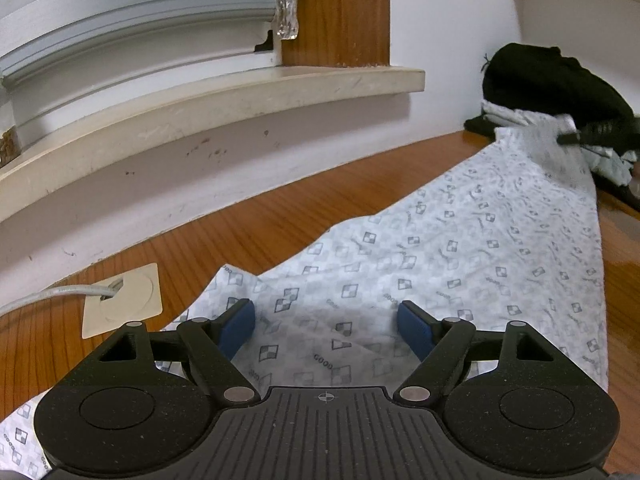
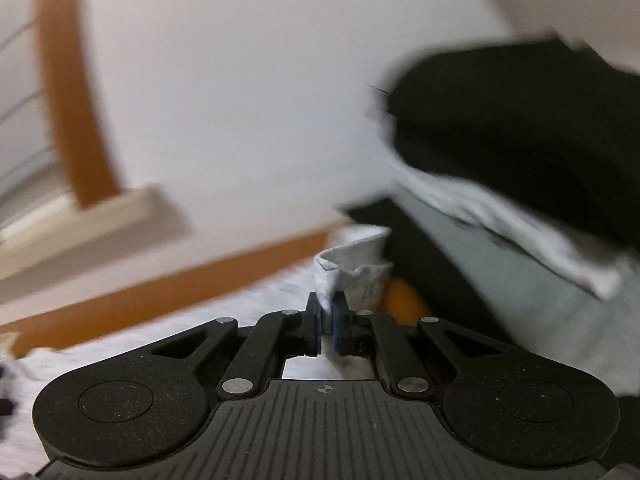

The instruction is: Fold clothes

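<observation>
Left gripper (image 1: 326,326): black linkage arms, blue ribbed pads (image 1: 238,326), jaws spread wide, angled down over the patterned cloth (image 1: 460,264); nothing between the pads that we can see pressed. Patterned cloth: thin white fabric printed with small grey checker squares, wrinkled, lying across the wooden table (image 1: 280,216) from 6 o'clock up to 2 o'clock in the left wrist view.

Right gripper (image 2: 326,320): jaws pressed together, pinching a bunched corner of the same cloth, which stands up in a crumpled fold just above the pads; this view is blurred. We also see it at 2 o'clock in the left wrist view, lifting the far end.

Surroundings: clothes pile (image 1: 552,84), dark garment on top of pale ones, at 2 o'clock against the white wall (image 1: 440,20). Cream windowsill (image 1: 224,100) at 10 o'clock. Square cable outlet (image 1: 124,300) set in the table at 8 o'clock, grey cable (image 1: 52,294) entering it.
</observation>
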A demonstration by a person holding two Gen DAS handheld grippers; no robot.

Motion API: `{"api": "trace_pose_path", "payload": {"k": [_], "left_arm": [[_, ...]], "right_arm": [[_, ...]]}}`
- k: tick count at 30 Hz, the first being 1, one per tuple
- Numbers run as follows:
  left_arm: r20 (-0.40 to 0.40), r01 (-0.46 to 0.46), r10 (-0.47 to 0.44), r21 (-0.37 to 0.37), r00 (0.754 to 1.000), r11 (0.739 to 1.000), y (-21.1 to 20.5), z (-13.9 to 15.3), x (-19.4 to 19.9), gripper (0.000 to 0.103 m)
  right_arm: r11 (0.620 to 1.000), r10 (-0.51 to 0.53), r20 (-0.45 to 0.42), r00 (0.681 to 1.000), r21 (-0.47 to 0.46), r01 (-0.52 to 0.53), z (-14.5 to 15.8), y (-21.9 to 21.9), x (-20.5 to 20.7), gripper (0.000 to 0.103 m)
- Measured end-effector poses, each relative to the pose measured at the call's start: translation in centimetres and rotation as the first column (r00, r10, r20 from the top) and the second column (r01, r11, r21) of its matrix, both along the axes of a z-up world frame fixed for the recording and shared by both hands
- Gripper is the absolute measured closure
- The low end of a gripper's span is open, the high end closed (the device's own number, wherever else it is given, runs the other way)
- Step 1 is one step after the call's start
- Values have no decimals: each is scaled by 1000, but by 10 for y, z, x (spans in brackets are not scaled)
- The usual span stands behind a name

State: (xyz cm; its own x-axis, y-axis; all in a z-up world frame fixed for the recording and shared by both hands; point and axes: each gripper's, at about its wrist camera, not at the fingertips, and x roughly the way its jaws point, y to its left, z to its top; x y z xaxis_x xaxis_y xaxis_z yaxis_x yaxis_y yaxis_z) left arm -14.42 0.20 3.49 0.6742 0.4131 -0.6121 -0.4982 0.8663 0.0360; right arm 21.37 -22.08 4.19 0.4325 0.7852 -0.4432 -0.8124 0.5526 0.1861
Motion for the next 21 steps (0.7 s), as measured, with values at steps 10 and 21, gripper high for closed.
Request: {"api": "trace_pose_path", "payload": {"k": [10, 21], "left_arm": [[-5, -8, 8, -2, 1000, 1000, 0, 0, 0, 21], [-21, -14, 14, 14, 1000, 1000, -2, 0, 2, 20]], "right_arm": [[846, 533, 57, 844, -55, -531, -10, 20, -191, 97], [866, 499, 42, 865, -66, -496, -50, 6, -211, 96]]}}
